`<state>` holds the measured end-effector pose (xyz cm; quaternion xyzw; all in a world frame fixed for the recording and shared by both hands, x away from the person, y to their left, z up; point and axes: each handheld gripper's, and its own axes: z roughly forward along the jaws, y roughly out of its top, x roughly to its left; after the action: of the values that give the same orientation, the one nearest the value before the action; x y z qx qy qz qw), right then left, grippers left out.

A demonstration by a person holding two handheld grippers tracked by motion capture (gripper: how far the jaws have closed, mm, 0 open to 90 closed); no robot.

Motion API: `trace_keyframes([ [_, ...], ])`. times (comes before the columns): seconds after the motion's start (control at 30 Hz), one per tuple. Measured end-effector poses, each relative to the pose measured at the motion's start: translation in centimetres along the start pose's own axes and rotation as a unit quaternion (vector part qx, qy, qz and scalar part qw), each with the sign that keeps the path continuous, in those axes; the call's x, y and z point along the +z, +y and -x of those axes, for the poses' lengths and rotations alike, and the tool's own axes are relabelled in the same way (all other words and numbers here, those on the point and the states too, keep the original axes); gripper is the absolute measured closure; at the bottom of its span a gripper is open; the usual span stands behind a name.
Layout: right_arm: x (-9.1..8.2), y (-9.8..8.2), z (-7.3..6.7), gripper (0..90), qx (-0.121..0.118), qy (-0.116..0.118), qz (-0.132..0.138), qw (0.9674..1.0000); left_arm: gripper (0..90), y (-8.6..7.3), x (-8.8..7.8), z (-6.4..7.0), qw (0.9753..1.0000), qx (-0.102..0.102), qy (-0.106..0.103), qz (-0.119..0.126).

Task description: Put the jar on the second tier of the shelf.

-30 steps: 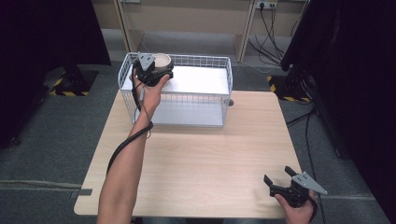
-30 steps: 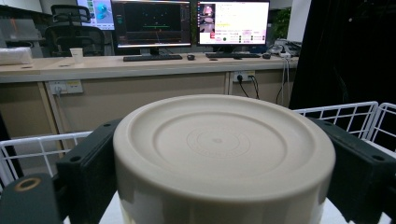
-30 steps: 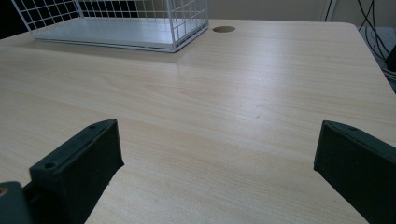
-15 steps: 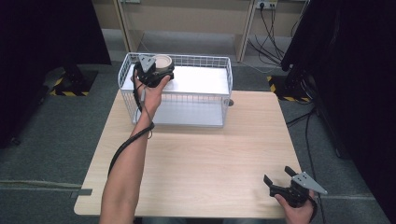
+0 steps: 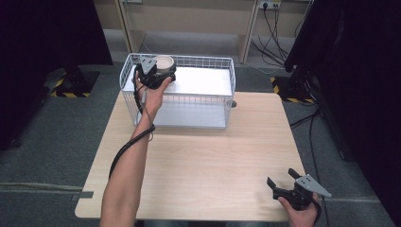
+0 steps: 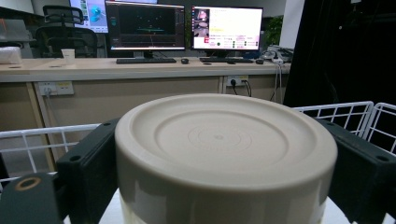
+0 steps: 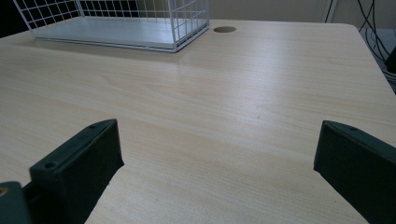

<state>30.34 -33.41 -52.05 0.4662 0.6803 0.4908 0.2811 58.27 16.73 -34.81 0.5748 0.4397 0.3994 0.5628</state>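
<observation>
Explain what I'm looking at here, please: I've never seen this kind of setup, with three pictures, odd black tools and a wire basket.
A person works with a handheld two-jaw gripper in each hand. The high view looks down on a wooden table carrying a white wire basket. Each of the two other pictures comes from a camera riding on one gripper, looking along its black jaws. The left gripper is at the basket's top, closed on a round cream container. The right gripper is near the table's front right corner, jaws apart with nothing between them.
</observation>
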Motion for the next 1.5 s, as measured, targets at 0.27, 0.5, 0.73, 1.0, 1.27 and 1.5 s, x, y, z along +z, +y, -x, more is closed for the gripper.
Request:
trace_keyframes([
  [0.27,0.0,0.0,0.0,1.2,0.000,0.000,0.000,1.0000,0.4,0.0,-0.3,-0.2,0.9998,0.000,0.007,-0.019],
  [0.5,0.0,0.0,-0.1,1.2,-0.002,0.000,-0.002,1.0000,0.1,-0.3,-1.4,0.0,0.9999,-0.001,-0.005,-0.011],
  [0.73,0.0,0.0,-0.1,1.2,-0.003,-0.001,-0.002,1.0000,0.0,-0.5,-2.7,0.3,0.9999,0.007,-0.011,-0.011],
  [1.0,0.1,0.0,-0.1,1.1,-0.004,-0.002,-0.003,1.0000,0.0,-0.6,-4.4,0.4,0.9998,0.010,-0.018,-0.006],
  [1.27,0.1,0.0,-0.2,1.2,-0.008,-0.002,-0.005,1.0000,0.0,-0.5,-6.1,0.7,0.9994,0.007,-0.034,0.000],
  [1.5,0.1,0.0,-0.2,1.1,-0.007,-0.002,-0.004,1.0000,0.0,-0.7,-7.2,1.0,0.9990,0.004,-0.043,0.005],
])
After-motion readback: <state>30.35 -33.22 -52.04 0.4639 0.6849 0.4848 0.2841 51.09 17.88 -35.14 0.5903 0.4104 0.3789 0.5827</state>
